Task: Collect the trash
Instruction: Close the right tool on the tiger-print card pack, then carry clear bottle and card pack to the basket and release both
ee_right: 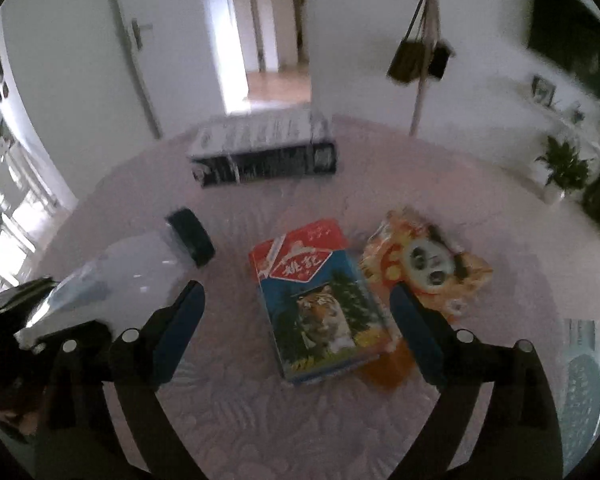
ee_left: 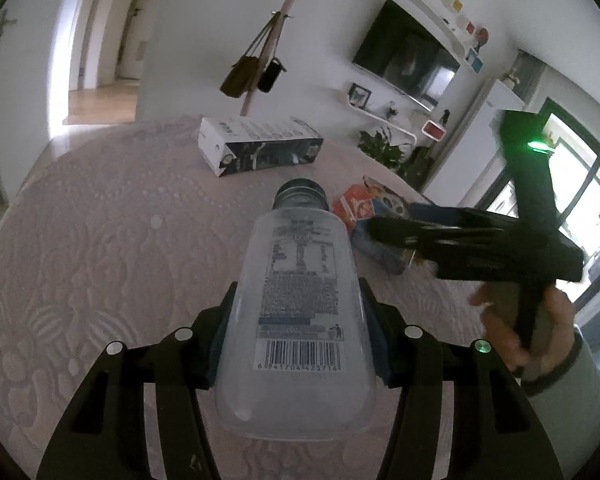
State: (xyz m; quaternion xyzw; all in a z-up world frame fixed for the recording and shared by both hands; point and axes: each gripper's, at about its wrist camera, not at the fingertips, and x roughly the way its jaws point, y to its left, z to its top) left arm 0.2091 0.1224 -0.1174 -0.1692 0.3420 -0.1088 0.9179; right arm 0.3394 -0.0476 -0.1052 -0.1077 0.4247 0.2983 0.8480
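Note:
My left gripper (ee_left: 296,312) is shut on a clear plastic bottle (ee_left: 298,304) with a dark cap and holds it above the pink tablecloth (ee_left: 100,220); the bottle also shows in the right wrist view (ee_right: 132,272). My right gripper (ee_right: 296,300) is open and hovers over a red-and-blue tiger box (ee_right: 320,300), its fingers either side of it. It also shows in the left wrist view (ee_left: 384,232), over the same box (ee_left: 360,208). An orange panda snack wrapper (ee_right: 424,260) lies beside the box. A black-and-white carton (ee_left: 260,146) lies farther back, also in the right wrist view (ee_right: 264,152).
A coat stand with hanging bags (ee_left: 256,68) rises behind the table. A TV (ee_left: 408,56), shelves and potted plants (ee_right: 564,168) line the right wall. A doorway (ee_right: 276,40) opens at the back.

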